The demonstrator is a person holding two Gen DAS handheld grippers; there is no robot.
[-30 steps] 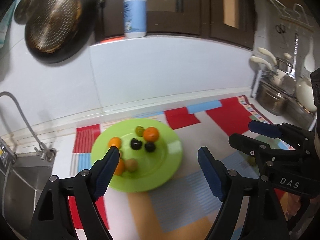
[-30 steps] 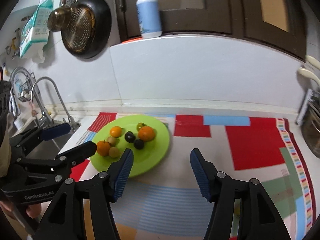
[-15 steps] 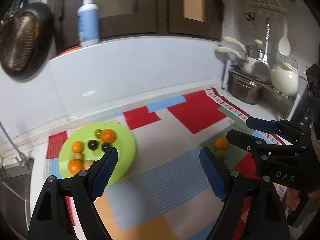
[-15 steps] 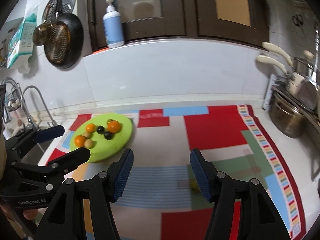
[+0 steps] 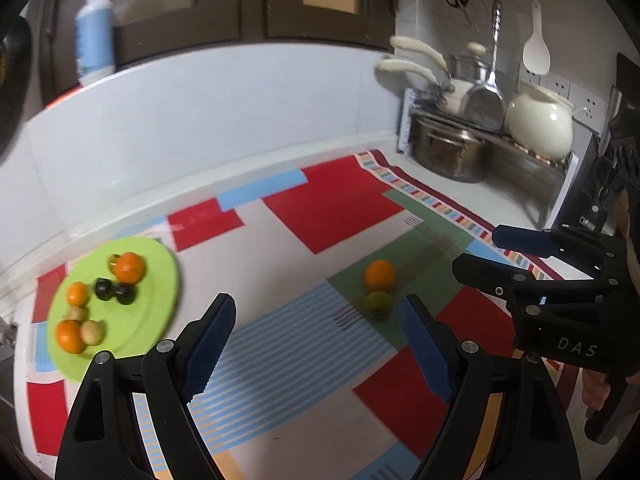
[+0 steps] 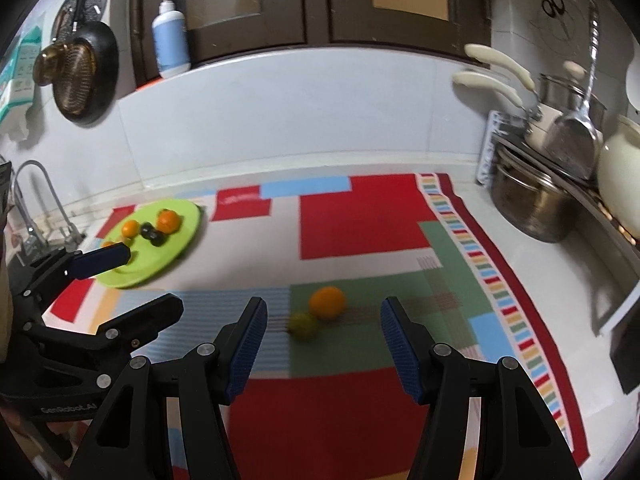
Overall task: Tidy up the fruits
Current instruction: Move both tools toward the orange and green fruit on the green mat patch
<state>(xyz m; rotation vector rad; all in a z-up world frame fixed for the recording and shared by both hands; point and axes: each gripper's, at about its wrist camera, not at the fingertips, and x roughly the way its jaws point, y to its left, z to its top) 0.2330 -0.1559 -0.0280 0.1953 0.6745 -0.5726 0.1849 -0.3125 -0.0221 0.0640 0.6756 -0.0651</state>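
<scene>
We list, largest first: one patchwork mat of red, green, blue and striped panels, spread over the white counter

One lime-green plate, on the mat's left end near the wall; it carries three oranges, two dark round fruits touching each other, and two small pale brownish fruits beside the nearest orange

One steel pot at the counter's right end, with a cream kettle just behind it and pans stacked above

One blue-and-white pump bottle on the ledge above the backsplash

Our left gripper, jaws wide apart, nothing between them, held above the striped blue panel, between the plate and the loose fruit

Our right gripper, jaws likewise wide apart and holding nothing, aimed at the two loose fruits, which lie just ahead of its fingertips

One loose orange on the green panel, well apart from the plate

One small green fruit, blurred, touching the loose orange on its near side; we cannot tell its kind
</scene>
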